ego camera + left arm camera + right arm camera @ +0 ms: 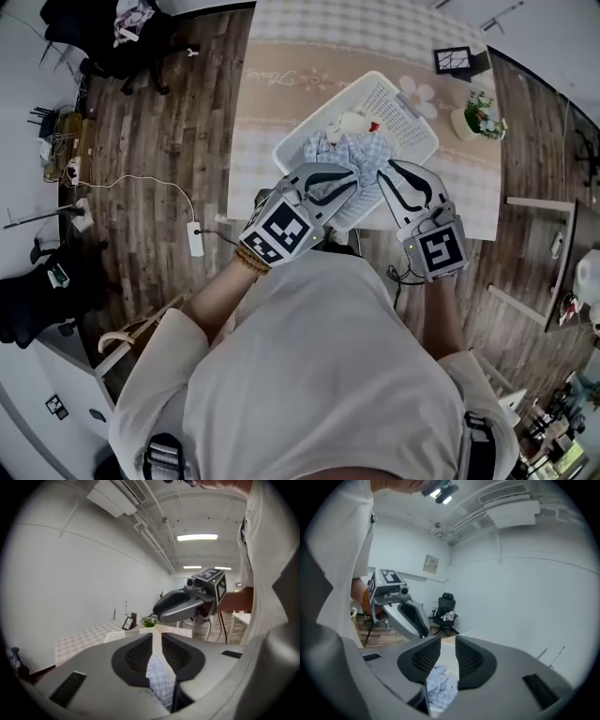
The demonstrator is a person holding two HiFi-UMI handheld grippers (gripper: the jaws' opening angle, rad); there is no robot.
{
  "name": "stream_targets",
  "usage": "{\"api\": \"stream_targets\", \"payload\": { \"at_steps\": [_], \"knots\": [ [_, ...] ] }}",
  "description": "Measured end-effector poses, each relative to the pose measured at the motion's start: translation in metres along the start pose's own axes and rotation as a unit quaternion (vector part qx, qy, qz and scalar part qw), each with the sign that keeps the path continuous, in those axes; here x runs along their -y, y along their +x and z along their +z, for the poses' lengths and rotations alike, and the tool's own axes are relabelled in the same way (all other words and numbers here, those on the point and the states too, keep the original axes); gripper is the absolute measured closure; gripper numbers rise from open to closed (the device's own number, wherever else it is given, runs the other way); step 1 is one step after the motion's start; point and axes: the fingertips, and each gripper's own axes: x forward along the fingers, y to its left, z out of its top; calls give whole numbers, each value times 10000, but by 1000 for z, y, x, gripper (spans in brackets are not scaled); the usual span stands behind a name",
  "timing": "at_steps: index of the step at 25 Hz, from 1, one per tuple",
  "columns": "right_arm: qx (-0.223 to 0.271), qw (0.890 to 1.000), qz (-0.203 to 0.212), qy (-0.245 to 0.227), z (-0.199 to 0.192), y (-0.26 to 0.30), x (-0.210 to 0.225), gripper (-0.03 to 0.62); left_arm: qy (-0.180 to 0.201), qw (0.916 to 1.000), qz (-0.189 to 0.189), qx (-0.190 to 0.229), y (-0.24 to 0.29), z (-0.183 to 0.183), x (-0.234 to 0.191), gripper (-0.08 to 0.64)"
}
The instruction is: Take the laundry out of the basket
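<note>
A white plastic laundry basket (405, 105) stands on the table. In it lies a blue checked garment (349, 150), with a small white and red item (356, 122) behind it. Both grippers hover side by side just above the garment, near the basket's front rim. My left gripper (349, 183) shows a narrow gap between its jaws (157, 637); the checked cloth (161, 679) shows through that gap below. My right gripper (386, 169) has its jaws a little further apart (448, 641), with the crumpled blue cloth (440, 686) visible underneath. Neither pair of pads presses on the cloth.
The table (309, 47) carries a pale checked cloth, a black picture frame (454, 59) and a small flower pot (480, 117) beyond the basket. A power strip (196, 239) with its cable lies on the wooden floor to the left. An office chair (122, 37) stands at far left.
</note>
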Motion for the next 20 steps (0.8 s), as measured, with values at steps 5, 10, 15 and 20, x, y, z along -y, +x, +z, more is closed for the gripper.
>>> {"api": "stream_targets", "payload": {
  "at_steps": [5,10,15,20],
  "knots": [
    [-940,9828,1055,-1189,-39,34,-7,360,285,9903,-335,-1318,35,-43,-11,298],
    [-1919,9423,1852,-2023,-87,67,-5,320,520,9659,-666,-2449,72,-93,-17,219],
    [-2691,8888,2500,-2741,-141,106,0,288,560,9378,-978,-3284,106,-148,-17,202],
    [-3316,8303,3039,-3292,-199,134,1,278,336,9170,-1014,-3844,134,-188,-22,181]
  ]
}}
